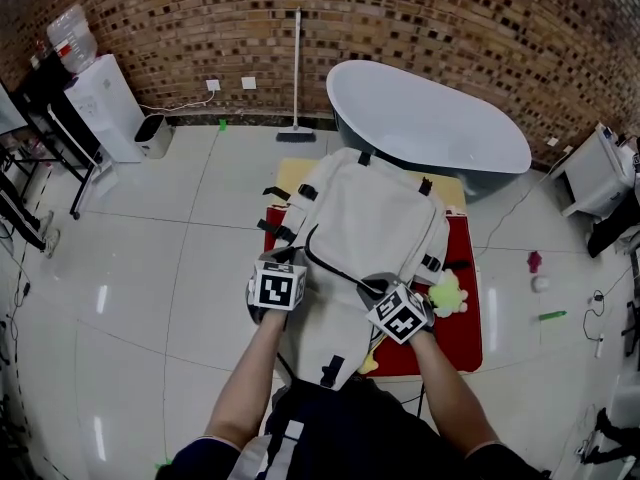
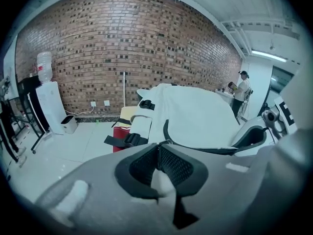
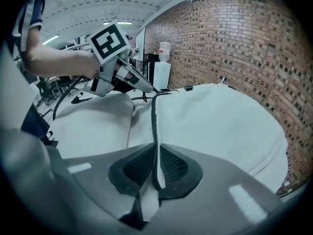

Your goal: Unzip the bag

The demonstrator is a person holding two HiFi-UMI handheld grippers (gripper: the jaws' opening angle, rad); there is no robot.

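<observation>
Anchoring the bag [image 1: 370, 218], lying flat on the red mat [image 1: 462, 318], by pinching its fabric in the nearly shut left gripper [image 2: 159, 151]; clamping the zipper [image 3: 153, 121] edge in the narrowed right gripper [image 3: 156, 155], likely tensioning the seam.

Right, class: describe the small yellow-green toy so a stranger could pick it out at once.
Find the grey bathtub by the brick wall; in front of it a red mat carries a white backpack. The toy lies on the mat at the backpack's right edge. It is pale yellow-green, while the pink thing nearby sits off the mat on the floor tiles.
</observation>
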